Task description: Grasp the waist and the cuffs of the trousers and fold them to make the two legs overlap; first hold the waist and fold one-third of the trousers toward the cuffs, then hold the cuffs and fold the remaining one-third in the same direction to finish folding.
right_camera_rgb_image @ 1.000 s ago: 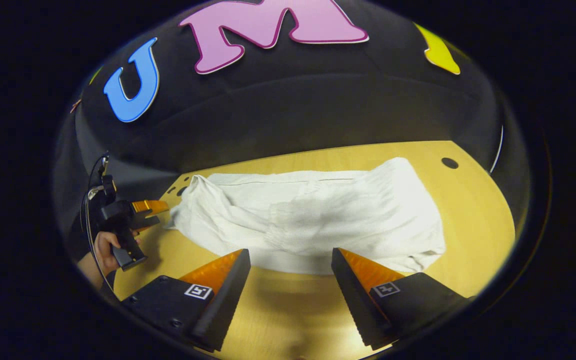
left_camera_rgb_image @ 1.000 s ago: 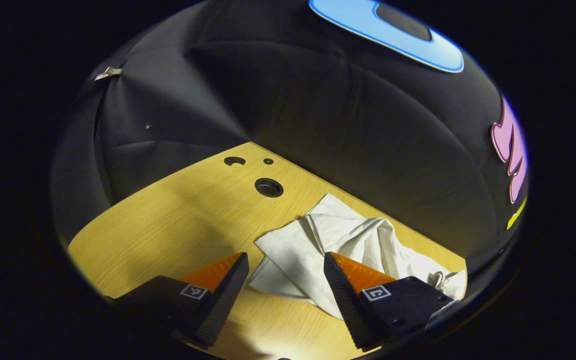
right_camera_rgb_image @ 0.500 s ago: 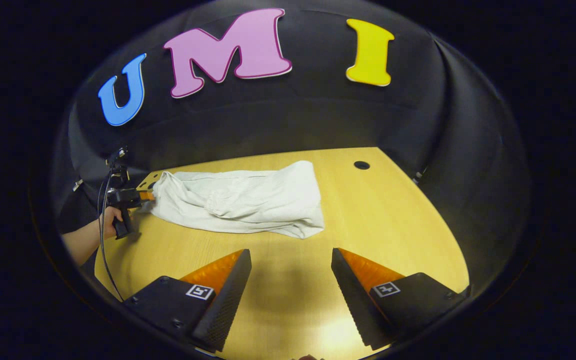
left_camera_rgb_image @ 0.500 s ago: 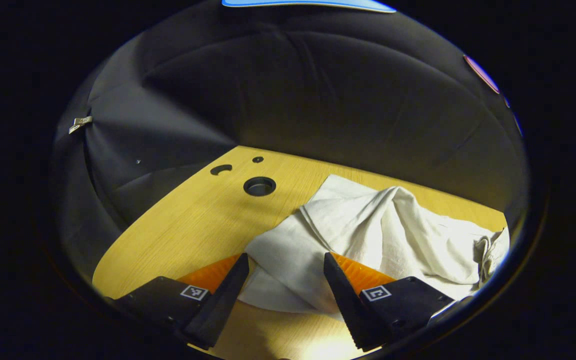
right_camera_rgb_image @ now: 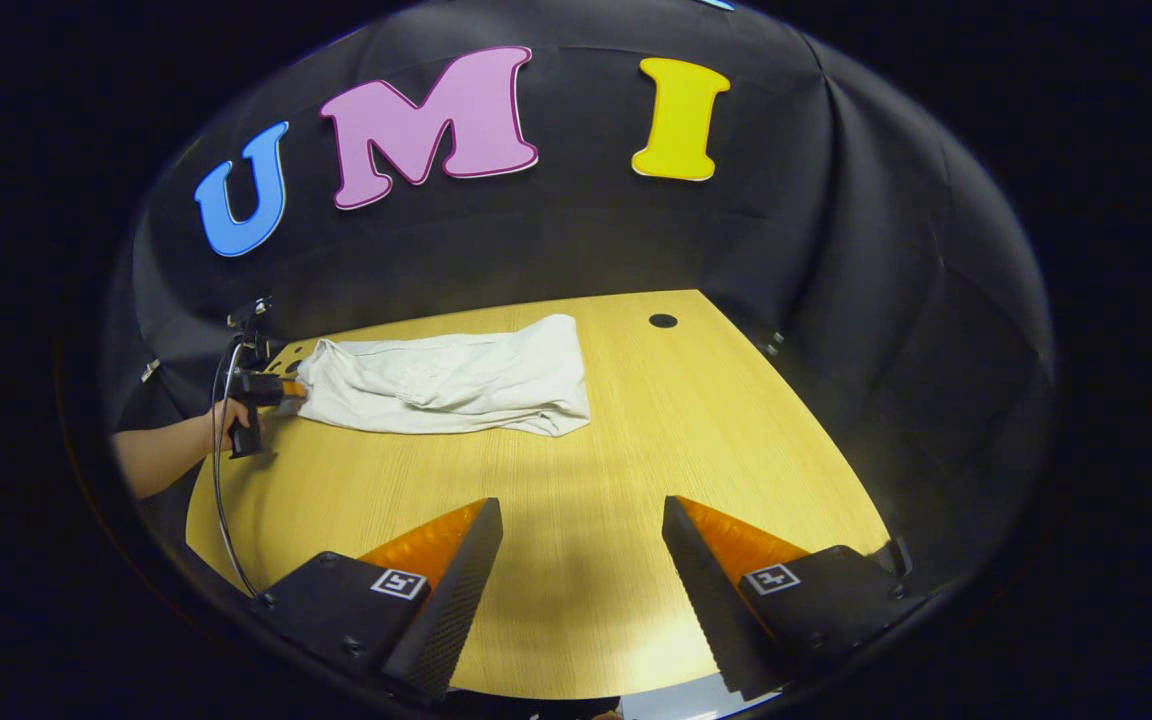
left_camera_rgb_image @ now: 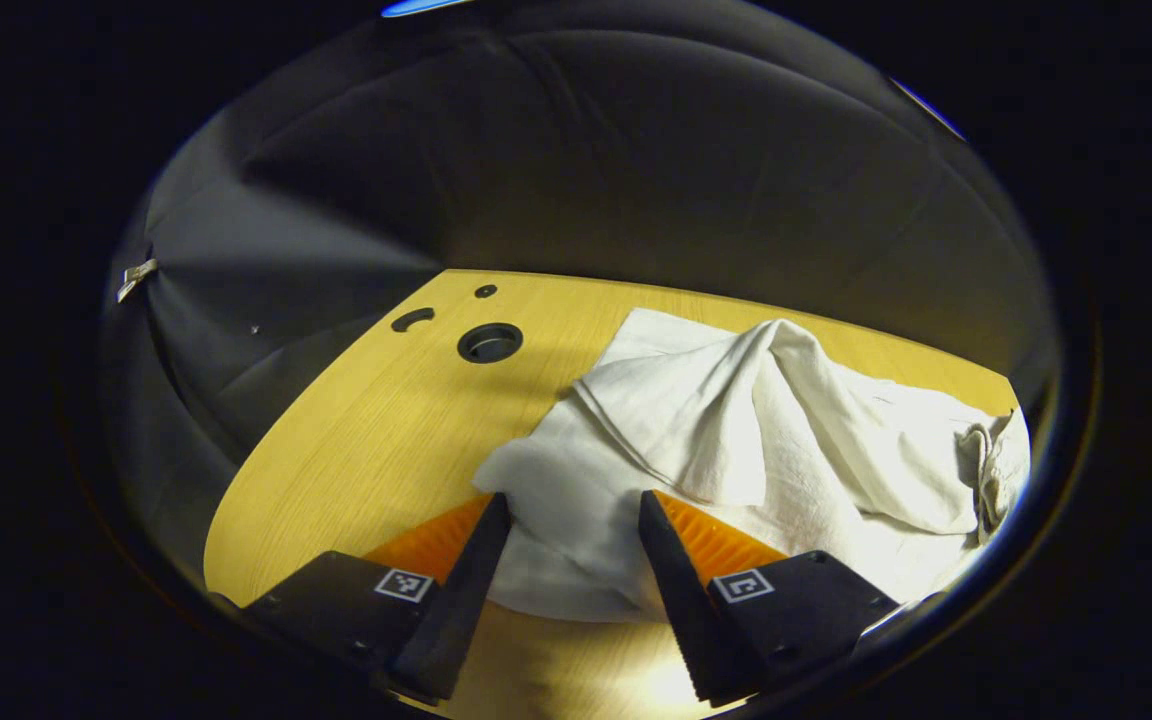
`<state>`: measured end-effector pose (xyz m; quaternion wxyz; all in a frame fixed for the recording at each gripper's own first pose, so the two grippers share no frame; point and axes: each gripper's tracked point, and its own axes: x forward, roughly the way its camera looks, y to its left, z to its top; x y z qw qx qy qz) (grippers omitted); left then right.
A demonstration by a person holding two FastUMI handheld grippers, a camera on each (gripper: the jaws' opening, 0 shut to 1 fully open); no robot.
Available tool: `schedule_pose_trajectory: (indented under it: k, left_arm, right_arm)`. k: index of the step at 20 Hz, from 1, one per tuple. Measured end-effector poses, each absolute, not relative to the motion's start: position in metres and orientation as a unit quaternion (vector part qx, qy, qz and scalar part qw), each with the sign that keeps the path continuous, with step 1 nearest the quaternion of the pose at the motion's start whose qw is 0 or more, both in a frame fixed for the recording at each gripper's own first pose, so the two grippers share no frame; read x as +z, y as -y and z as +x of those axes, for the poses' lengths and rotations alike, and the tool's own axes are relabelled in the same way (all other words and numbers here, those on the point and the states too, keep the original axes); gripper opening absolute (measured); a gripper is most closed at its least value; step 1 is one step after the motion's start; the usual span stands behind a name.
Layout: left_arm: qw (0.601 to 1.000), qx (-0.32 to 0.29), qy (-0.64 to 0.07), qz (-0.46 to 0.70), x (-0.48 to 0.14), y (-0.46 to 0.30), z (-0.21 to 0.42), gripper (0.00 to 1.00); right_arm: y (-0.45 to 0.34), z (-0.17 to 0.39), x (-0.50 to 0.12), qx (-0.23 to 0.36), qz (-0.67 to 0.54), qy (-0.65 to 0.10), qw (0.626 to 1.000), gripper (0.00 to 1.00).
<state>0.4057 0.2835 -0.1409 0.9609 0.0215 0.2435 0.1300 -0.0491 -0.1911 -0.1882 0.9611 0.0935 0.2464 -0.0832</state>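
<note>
The left hand-held gripper (left_camera_rgb_image: 568, 540) straddles a trousers (left_camera_rgb_image: 736, 440) end, jaws wide; close fully on every layer (bunched cloth slips). The right hand-held gripper (right_camera_rgb_image: 581, 560) hangs wide above bare counter (right_camera_rgb_image: 636, 480).

I can read no word, number or brand here. The only signs are on my own fingers. My left gripper (left_camera_rgb_image: 572, 498) carries a small square tag (left_camera_rgb_image: 404, 585) on each finger mount, and my right gripper (right_camera_rgb_image: 582, 503) has the same pair. They show black-and-white block patterns, not letters I can make out.
</note>
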Motion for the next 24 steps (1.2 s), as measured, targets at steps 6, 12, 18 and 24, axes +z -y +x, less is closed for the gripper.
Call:
schedule_pose_trajectory:
  k: [6, 12, 18, 24]
  left_arm:
    - [0.961, 0.101, -0.256, 0.026, -0.149, -0.257, 0.411, 0.18]
    - [0.964, 0.074, -0.235, -0.096, -0.138, -0.227, 0.399, 0.06]
    - [0.975, 0.043, -0.166, -0.142, -0.073, -0.193, 0.38, 0.05]
    - [0.982, 0.003, -0.138, -0.129, -0.018, -0.122, 0.384, 0.05]
  right_arm:
    - [0.197, -0.085, -0.197, -0.103, 0.121, -0.261, 0.952, 0.99]
    - [0.225, -0.104, -0.2, -0.139, 0.148, -0.249, 0.947, 0.99]
    - [0.252, -0.105, -0.213, -0.15, 0.166, -0.251, 0.942, 0.99]
    - [0.276, -0.091, -0.203, -0.152, 0.18, -0.23, 0.944, 0.99]
